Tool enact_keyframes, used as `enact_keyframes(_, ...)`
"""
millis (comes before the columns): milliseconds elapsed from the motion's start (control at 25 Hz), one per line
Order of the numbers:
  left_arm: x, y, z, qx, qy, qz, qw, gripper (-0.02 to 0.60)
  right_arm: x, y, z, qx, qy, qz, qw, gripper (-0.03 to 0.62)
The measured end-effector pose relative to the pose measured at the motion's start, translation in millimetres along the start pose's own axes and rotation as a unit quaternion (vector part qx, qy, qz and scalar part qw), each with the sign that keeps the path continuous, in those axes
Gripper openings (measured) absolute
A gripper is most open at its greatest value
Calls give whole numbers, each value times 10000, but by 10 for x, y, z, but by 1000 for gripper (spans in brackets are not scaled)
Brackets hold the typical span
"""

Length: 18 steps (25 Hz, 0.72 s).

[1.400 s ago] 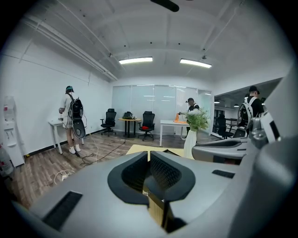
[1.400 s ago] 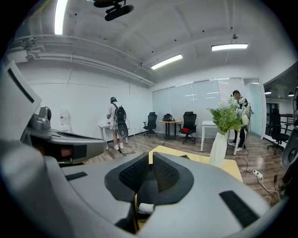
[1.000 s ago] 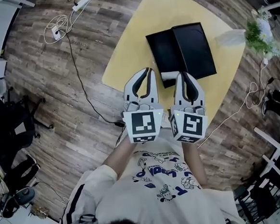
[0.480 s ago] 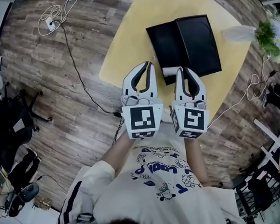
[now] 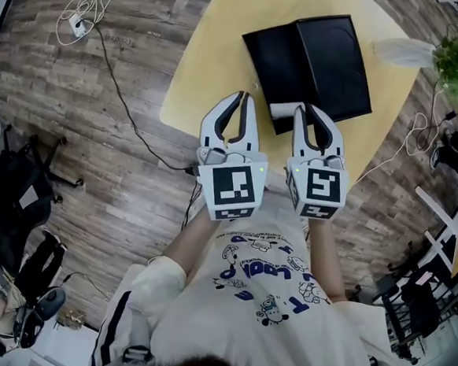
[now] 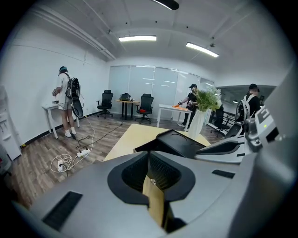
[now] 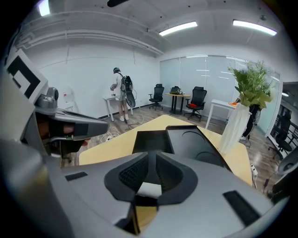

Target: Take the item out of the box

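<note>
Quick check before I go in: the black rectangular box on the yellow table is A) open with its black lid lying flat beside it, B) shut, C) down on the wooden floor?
A: the black rectangular box sits open on the yellow table, black lid flat alongside it.

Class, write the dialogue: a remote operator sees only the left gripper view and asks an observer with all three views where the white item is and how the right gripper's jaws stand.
Operator: I see the black box ahead, but no item. Where is it?
Observer: Head view: a white item lies at the box's near edge, beside the right gripper's tips.
Operator: Are that gripper's jaws open?
Observer: No, its own view shows them together, white showing beneath them.
Operator: Anything inside the box?
Observer: Its left half looks a bare dark hollow.
</note>
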<state>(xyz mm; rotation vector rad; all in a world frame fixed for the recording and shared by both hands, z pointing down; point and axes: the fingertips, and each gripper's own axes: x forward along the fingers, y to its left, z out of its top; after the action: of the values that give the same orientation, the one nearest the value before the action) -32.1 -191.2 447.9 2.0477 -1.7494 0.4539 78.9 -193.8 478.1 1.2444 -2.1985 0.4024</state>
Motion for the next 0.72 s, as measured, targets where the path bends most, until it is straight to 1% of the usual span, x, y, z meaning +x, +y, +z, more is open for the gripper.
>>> enact_keyframes(240,49,48,-89,-53,129,-10,9999,28,115,39,-127,-273,415,167,9986,52)
enact_keyframes(280,56,47,-101,-59,152,-13,9999,28,130,47,-147,-309,501,213,9980,72)
enact_keyframes(320,63,44,-115,-67,174,-16,9998,28,145,52,-169,-356,588,260,9973,114)
enact_keyframes(400,78,41,-145,-84,219,-24,9997,28,174,58,-214,-488,746,339,9954,120)
enact_keyframes(560,105,66,-191,-118,303,-18,9995,28,232,84,-291,-811,1057,513,9898,120)
enact_keyframes(720,154,69,-218,-128,346,-23,9993,28,294,70,-377,-1159,1404,633,9812,137)
